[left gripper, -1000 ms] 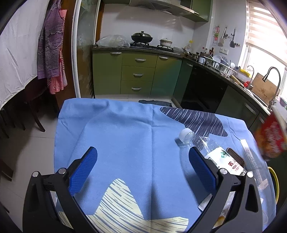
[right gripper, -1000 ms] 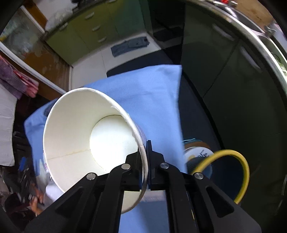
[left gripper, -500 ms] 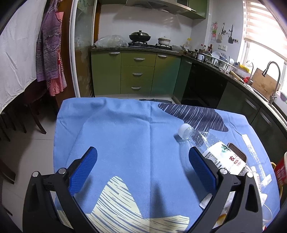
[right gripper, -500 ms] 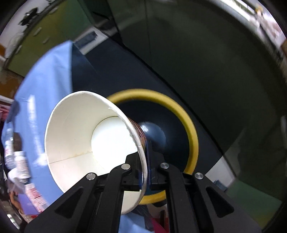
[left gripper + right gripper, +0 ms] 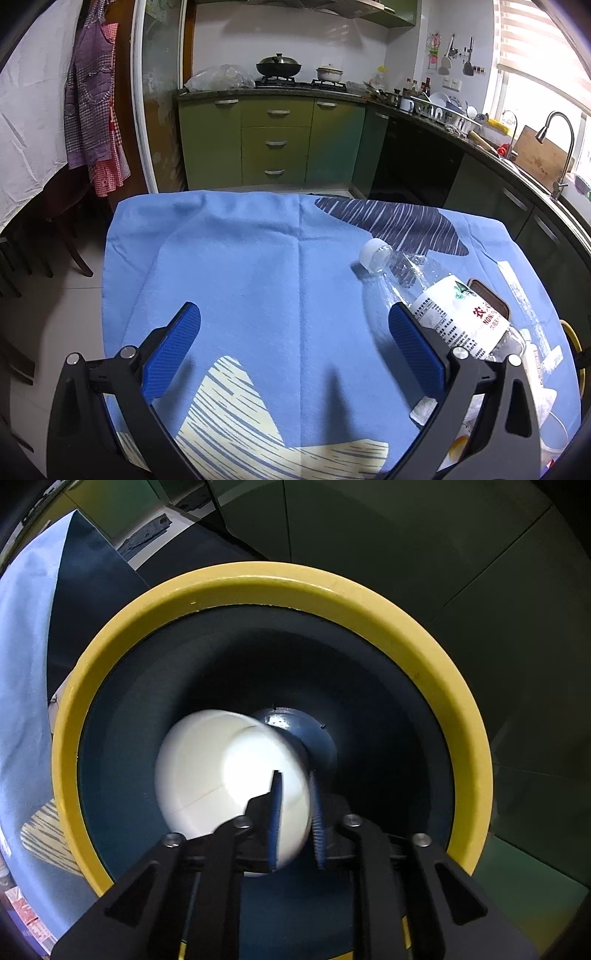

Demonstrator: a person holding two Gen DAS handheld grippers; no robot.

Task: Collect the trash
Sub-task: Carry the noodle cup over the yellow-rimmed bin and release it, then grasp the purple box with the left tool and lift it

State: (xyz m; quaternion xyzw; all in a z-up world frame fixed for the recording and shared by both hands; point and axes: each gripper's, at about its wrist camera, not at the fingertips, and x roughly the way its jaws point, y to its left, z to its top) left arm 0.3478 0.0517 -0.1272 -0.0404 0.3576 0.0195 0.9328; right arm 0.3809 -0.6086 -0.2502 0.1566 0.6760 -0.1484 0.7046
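I have the right gripper pointing straight down over the bin, a dark blue tub with a yellow rim. Its jaws have just been opening and now stand slightly apart. The white paper cup sits inside the bin mouth, blurred, mouth upward; its rim lies between the two blue pads, but I see a gap on each side, so I record the grip as released. I cannot tell whether the cup touches the bin floor.

My left gripper hangs over the table, jaws wide apart with nothing between them, angled down at the blue cloth.

On that cloth, just beyond the left gripper's right-hand finger, a clear plastic bottle lies on its side, white cap pointing towards the far edge, white label uppermost. A small dark brown item lies just behind the bottle. More wrappers lie at the cloth's right edge, too distorted to identify. A strip of the yellow rim shows past that edge.

Green kitchen cabinets stand beyond the table
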